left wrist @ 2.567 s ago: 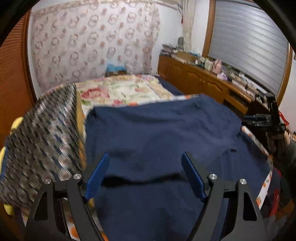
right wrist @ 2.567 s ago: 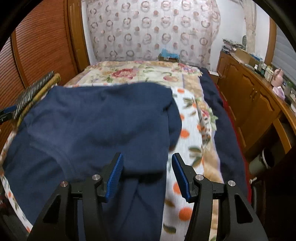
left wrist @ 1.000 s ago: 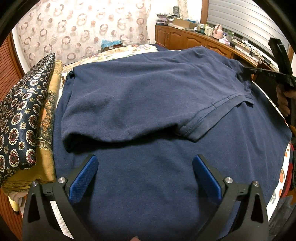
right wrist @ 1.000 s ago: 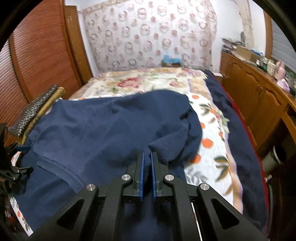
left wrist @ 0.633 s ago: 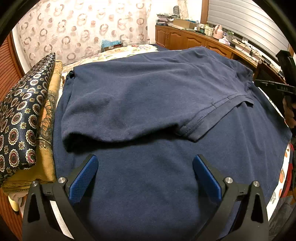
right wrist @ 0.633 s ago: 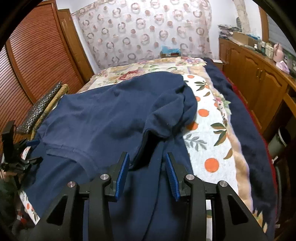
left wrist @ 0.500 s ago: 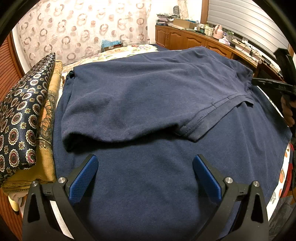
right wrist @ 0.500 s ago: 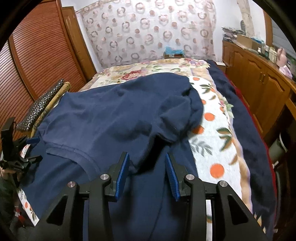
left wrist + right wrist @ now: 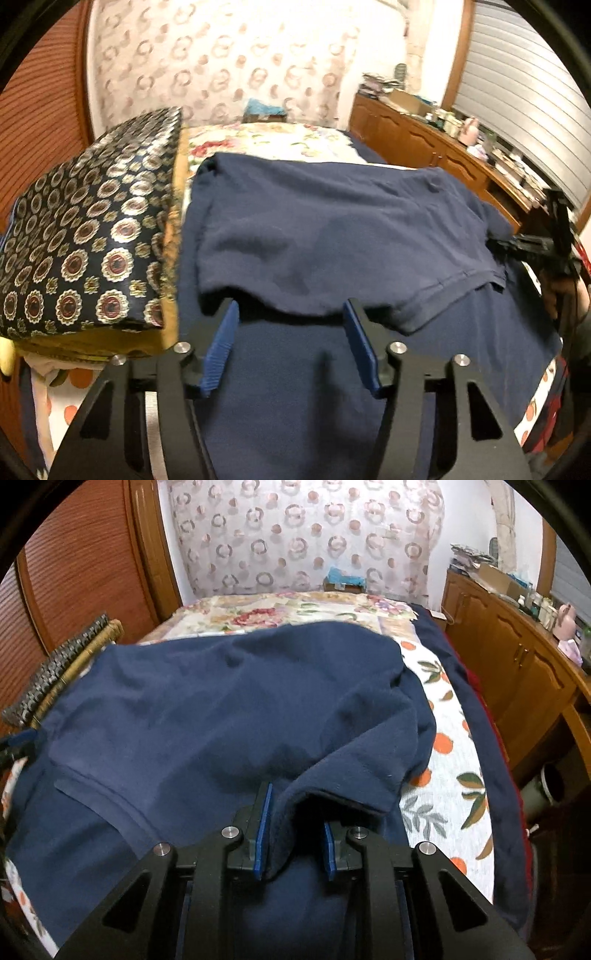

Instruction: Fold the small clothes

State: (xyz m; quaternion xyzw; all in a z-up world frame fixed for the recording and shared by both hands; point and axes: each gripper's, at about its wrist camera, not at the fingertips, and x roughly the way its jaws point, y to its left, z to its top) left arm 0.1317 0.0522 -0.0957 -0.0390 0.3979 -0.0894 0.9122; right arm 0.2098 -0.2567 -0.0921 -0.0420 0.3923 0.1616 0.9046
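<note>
Since half a second ago the left gripper (image 9: pixel 291 343) has moved in toward the folded edge of the shirt and its fingers have come closer together, while the right gripper (image 9: pixel 295 834) has narrowed around a bunched fold of the same cloth.

The bed (image 9: pixel 443 775), covered in a floral and orange-print sheet, fills the middle of both views, with a patterned curtain (image 9: pixel 306 535) on the far wall and a wooden cabinet (image 9: pixel 517 672) along the right. The navy shirt (image 9: pixel 351 229) lies spread across the near half of the bed, its upper layer folded over toward the near side, with a hemmed sleeve edge at near right in the left wrist view. At the left, touching the shirt's edge, sits a stack of folded patterned cloths (image 9: pixel 85 251).

The left gripper's jaws are spread, straddling the near edge of the folded layer without pinching it. The right gripper's blue pads (image 9: pixel 264 830) stand partly apart with a ridge of shirt fabric between them; the cloth touches the left pad, but whether it is truly clamped is hard to tell.
</note>
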